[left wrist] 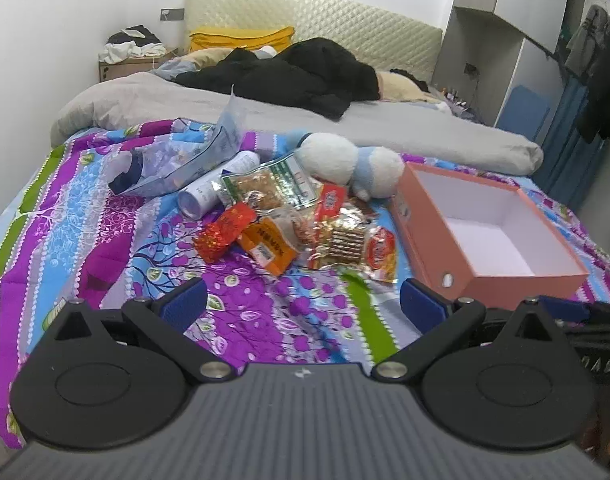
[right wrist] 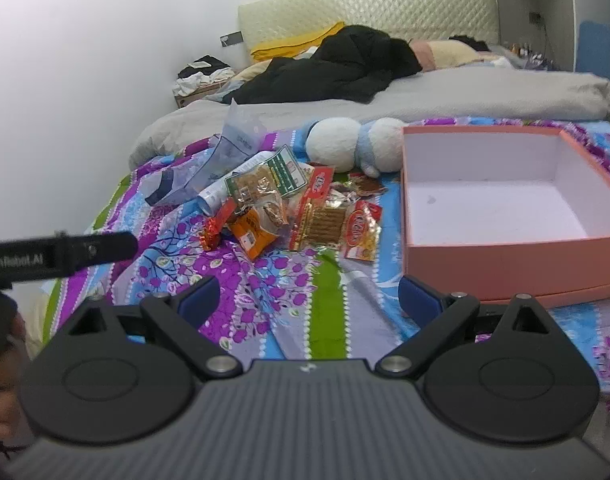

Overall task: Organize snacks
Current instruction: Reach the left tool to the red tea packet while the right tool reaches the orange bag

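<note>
A heap of snack packets lies on the flowered bedspread: an orange packet (left wrist: 269,245) (right wrist: 252,235), a red foil packet (left wrist: 221,232), a clear bag of brown snacks (left wrist: 265,186) (right wrist: 261,184), a gold biscuit pack (left wrist: 343,240) (right wrist: 321,226) and a red-yellow packet (left wrist: 381,254) (right wrist: 361,236). An open, empty pink box (left wrist: 457,264) (right wrist: 505,256) stands to their right. My left gripper (left wrist: 303,304) is open and empty, short of the heap. My right gripper (right wrist: 309,300) is open and empty, just left of the box's near corner.
A white and blue plush toy (left wrist: 345,160) (right wrist: 353,144) lies behind the snacks. A white tube (left wrist: 213,188) and a clear plastic bag (left wrist: 185,164) (right wrist: 209,168) lie to the left. Grey duvet (left wrist: 225,100) and black clothes (left wrist: 297,72) lie farther back. The left gripper's body (right wrist: 61,256) shows at left.
</note>
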`<state>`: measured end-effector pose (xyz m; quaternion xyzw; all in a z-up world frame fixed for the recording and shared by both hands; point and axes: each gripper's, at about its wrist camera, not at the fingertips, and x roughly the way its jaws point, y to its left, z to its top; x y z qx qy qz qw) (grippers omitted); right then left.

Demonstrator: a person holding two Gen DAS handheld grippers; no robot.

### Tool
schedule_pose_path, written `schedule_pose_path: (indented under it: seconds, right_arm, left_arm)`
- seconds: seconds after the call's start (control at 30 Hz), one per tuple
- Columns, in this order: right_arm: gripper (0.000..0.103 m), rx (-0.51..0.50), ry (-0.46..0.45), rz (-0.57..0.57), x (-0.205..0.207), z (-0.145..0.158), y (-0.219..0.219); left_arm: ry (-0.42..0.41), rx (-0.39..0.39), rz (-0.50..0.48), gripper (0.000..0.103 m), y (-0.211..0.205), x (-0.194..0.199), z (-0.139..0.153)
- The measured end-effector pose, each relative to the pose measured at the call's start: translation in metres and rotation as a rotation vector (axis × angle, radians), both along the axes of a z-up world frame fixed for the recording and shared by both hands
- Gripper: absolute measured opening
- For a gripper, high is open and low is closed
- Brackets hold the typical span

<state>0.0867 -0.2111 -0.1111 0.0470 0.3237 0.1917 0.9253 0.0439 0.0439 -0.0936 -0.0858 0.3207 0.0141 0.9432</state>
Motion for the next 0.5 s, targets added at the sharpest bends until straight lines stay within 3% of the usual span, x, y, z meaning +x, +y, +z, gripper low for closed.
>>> schedule_pose_path:
  seconds: [0.3, 0.5]
  right_arm:
    - [0.097, 0.038, 0.024, 0.039, 0.043, -0.022, 0.022]
    - [0.096, 0.069, 0.030, 0.098, 0.075, -0.038, 0.041]
  left_arm:
    - [0.027, 0.010, 0.009, 0.102, 0.029, 0.048, -0.043]
    - [0.044, 0.104, 0.003, 0.102, 0.040, 0.081, -0.075]
